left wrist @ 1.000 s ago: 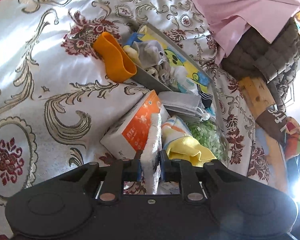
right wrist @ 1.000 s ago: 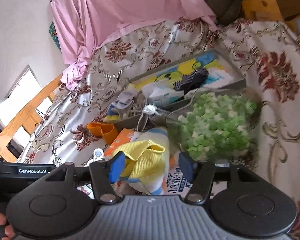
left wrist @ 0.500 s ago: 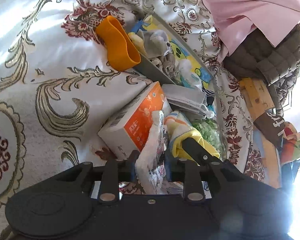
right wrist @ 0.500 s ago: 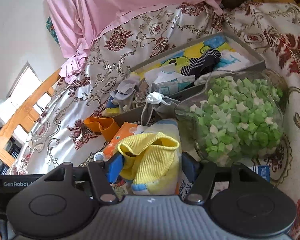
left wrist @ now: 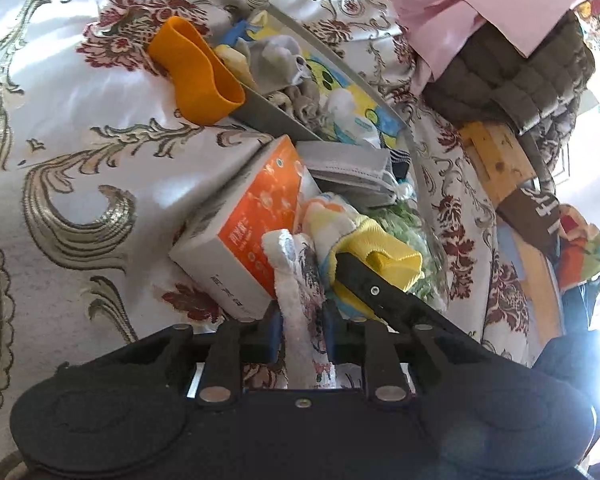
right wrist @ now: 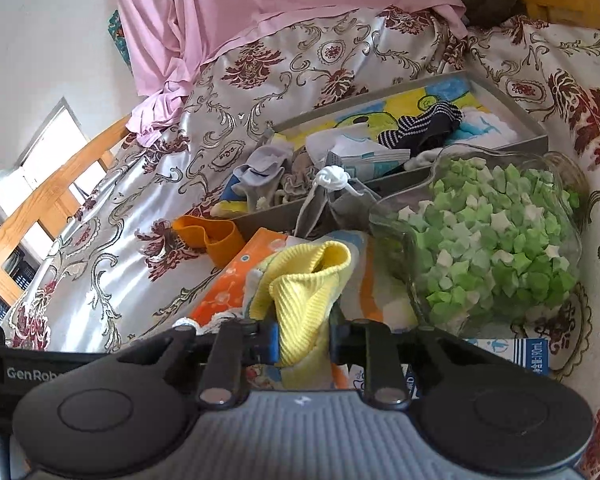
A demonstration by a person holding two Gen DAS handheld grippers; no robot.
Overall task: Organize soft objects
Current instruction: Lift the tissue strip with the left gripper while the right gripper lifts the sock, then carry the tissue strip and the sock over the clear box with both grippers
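Yellow sock point(right wrist: 304, 300) on the bed: my right hand-held gripper point(right wrist: 303, 344) is closing on its cuff; my left hand-held gripper point(left wrist: 300, 338) is closing on a white cloth point(left wrist: 296, 300), for sorting into the tray point(right wrist: 500, 96).

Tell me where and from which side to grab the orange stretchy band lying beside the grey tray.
Pinch one wall of the orange stretchy band at its open looped end, coming in from above and from the bedspread side: the loop gapes there, while the grey tray blocks its far side.
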